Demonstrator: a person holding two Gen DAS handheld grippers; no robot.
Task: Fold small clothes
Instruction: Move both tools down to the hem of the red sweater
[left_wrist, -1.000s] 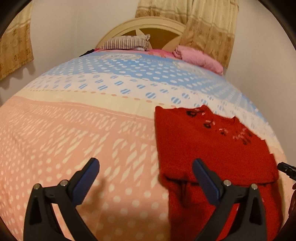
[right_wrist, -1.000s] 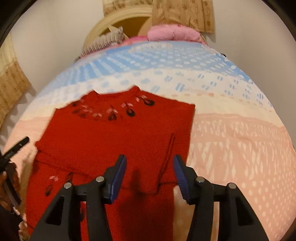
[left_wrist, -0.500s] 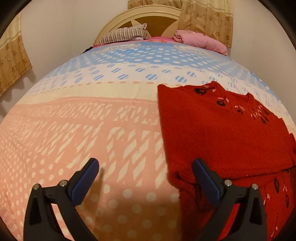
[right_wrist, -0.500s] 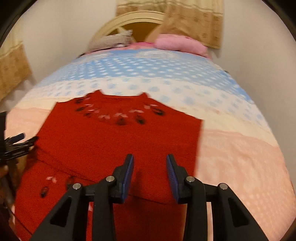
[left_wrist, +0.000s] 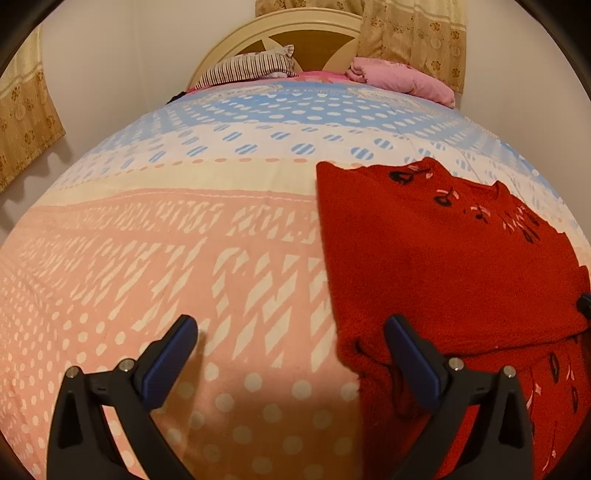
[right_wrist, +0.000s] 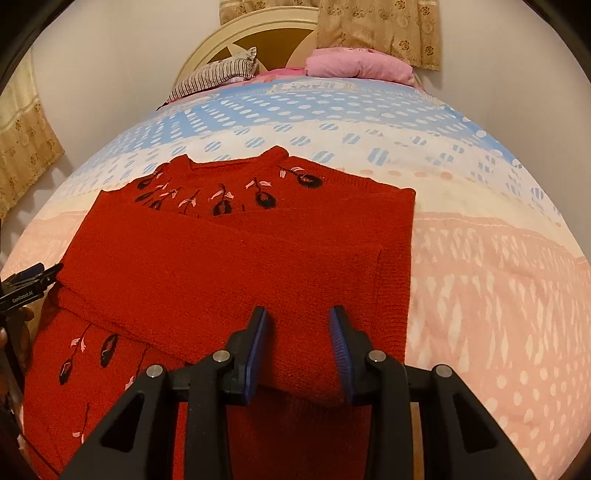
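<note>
A small red knit sweater (right_wrist: 236, 258) with dark and pink flower embroidery lies on the bed, its sleeves folded across the body. It also shows at the right of the left wrist view (left_wrist: 443, 266). My left gripper (left_wrist: 291, 343) is wide open and empty, its right finger (left_wrist: 410, 354) over the sweater's lower left corner. My right gripper (right_wrist: 299, 343) is partly open above the folded sleeve's lower edge, with red cloth between its jaws but not pinched. The left gripper's tip (right_wrist: 29, 280) shows at the sweater's left edge in the right wrist view.
The bed cover (left_wrist: 166, 258) is pink, cream and blue with dots. A striped pillow (left_wrist: 247, 66) and a pink pillow (left_wrist: 402, 79) lie by the headboard (left_wrist: 295, 29). Walls and curtains (left_wrist: 26, 122) stand close around.
My left gripper has come nearer the sweater's lower left corner. My right gripper has narrowed and moved forward and down over the folded sleeve.
</note>
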